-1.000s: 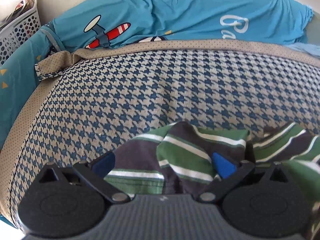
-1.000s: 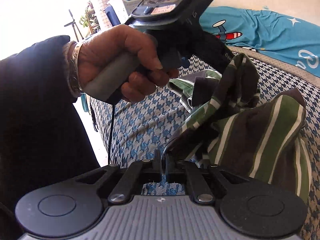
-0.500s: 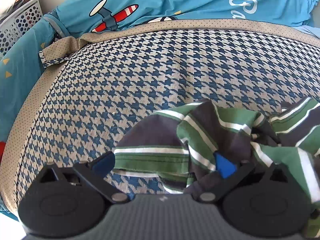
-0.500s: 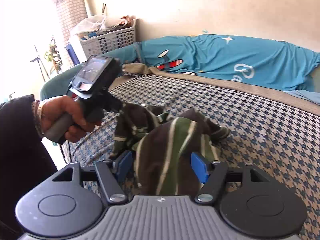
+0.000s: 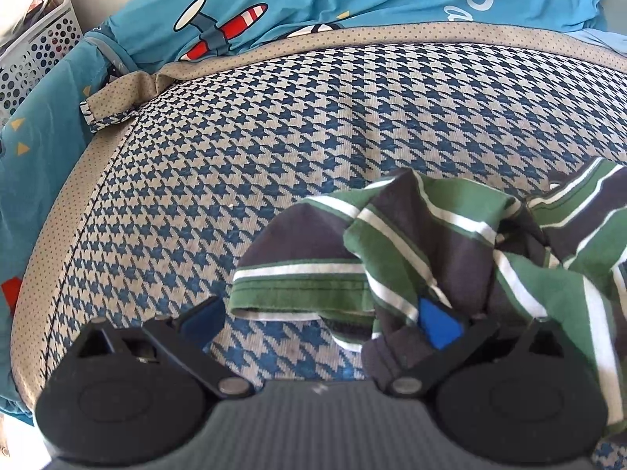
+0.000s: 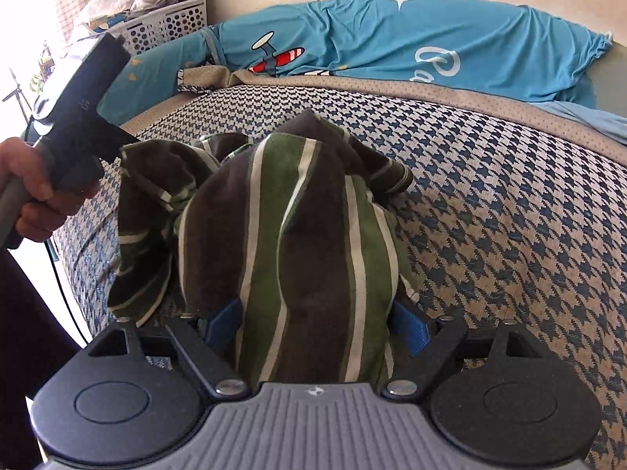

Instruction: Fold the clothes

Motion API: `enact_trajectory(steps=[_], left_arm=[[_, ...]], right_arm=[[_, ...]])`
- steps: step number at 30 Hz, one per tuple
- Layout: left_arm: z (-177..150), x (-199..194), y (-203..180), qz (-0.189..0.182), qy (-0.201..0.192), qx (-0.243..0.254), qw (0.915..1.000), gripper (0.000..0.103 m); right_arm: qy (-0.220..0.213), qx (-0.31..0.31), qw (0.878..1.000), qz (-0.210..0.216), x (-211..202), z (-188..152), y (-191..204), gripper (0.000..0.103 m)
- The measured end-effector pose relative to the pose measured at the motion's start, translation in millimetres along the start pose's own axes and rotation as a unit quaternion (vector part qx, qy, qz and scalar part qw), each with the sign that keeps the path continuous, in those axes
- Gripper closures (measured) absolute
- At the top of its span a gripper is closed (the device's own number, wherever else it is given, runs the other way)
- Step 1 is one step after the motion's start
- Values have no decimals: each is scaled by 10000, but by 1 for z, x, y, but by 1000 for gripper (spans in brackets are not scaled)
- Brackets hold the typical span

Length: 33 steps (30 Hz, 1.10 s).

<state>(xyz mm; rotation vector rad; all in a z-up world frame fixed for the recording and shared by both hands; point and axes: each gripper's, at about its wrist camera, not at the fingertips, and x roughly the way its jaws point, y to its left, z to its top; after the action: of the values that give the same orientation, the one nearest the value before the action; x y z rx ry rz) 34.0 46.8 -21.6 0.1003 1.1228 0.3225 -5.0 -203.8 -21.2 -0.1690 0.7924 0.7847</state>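
A crumpled shirt with green, dark brown and white stripes (image 6: 313, 227) lies heaped on the houndstooth bedspread (image 6: 509, 215). My right gripper (image 6: 316, 323) is open, and the near end of the heap fills the space between its blue pads. In the left wrist view the shirt (image 5: 450, 243) sits at the right. My left gripper (image 5: 319, 323) is open too; the shirt's hem lies between the fingers and cloth drapes over the right pad (image 5: 437, 327). From the right wrist view, a hand (image 6: 31, 192) holds the left gripper (image 6: 78, 109) at the shirt's left corner.
Blue aeroplane-print bedding (image 5: 352, 4) is bunched along the far side of the bed. A white perforated laundry basket (image 6: 172, 23) stands at the back left. The bedspread's tan dotted border (image 5: 51, 243) marks the left edge, with a flap folded over (image 5: 113, 105).
My right gripper was shut on the lifted shirt a second ago; it has since opened and the shirt has sunk onto the bed. The left gripper stayed open and shifted left.
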Motion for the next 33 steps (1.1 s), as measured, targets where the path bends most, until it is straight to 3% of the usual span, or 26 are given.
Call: enact_trajectory(steps=[2, 4, 7, 12, 23, 33], left_arm=[[1, 0, -1, -12, 22, -18, 10000, 0], [2, 1, -4, -10, 32, 4, 10000, 0], [3, 1, -9, 12, 24, 79, 10000, 0], [5, 3, -12, -51, 57, 41, 10000, 0], [10, 4, -15, -439, 263, -304, 9982, 0], [16, -3, -36, -1105, 286, -408, 9926, 0]], right_arm=[[63, -3, 10000, -66, 9, 2, 1, 27], [126, -6, 9998, -132, 18, 4, 2, 45], [161, -30, 9997, -192, 26, 9, 3, 60], [147, -99, 9995, -260, 31, 19, 2, 77], [-323, -151, 9938, -1054, 37, 48, -5, 80], [-974, 182, 9824, -1586, 30, 77, -39, 81]])
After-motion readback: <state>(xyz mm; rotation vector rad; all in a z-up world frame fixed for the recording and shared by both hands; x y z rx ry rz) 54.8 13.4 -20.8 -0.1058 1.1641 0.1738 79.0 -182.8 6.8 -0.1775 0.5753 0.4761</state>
